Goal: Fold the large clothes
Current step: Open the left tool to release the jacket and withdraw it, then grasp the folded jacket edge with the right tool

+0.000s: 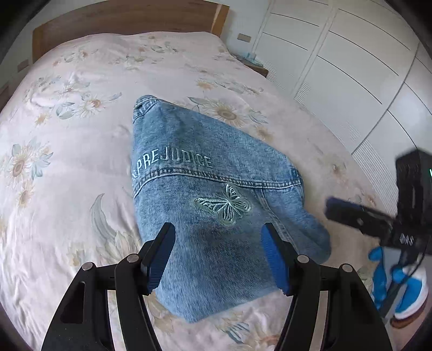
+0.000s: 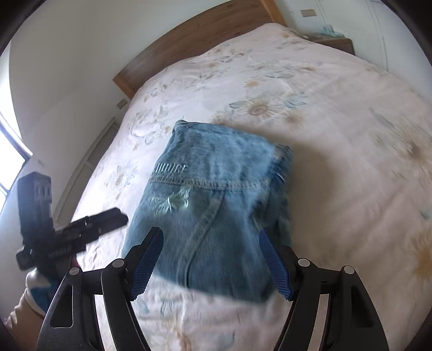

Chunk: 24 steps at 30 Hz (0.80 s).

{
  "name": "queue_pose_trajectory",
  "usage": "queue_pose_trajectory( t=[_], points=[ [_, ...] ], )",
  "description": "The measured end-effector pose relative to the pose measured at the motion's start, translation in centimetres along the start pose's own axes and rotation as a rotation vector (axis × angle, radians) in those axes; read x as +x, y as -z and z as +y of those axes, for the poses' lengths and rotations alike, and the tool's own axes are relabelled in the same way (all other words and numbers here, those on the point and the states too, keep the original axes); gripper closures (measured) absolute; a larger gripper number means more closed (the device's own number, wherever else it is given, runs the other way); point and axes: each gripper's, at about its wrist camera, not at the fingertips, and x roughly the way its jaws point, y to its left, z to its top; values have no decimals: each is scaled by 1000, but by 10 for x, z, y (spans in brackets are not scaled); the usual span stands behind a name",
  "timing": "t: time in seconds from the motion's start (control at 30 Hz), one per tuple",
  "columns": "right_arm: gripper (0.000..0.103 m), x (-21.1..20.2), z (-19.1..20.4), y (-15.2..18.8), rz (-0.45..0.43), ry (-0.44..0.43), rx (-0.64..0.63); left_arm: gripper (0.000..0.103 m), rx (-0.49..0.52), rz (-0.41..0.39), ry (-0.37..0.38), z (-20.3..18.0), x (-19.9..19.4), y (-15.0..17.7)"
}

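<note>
The bed [image 1: 81, 167] with its flowered cover fills both views, a wooden headboard [image 1: 121, 21] at the far end and white wardrobe doors [image 1: 337, 67] on the right. The denim jacket [image 1: 210, 189] lies folded in the middle, long axis running near to far. The left tongs [image 1: 217, 256] and right tongs [image 2: 209, 259] hang spread and empty above its near edge, equally near. Nothing blocks the way.
</note>
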Motion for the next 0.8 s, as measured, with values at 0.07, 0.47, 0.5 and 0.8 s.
queue_pose_trajectory(
  t=[0.07,0.47,0.5,0.8],
  points=[
    [28,25,3,-14,7,12,-21,43,15,-8,22,2,12,-2],
    [24,146,-16,-46,6,148,-133,43,53,-34,12,27,69,-12],
    [21,151,-15,-49,-3,152,-151,44,47,-40,9,30,70,-13],
    [19,211,-2,-108,32,194,-269,59,-90,-29,-33,57,87,-35]
  ],
)
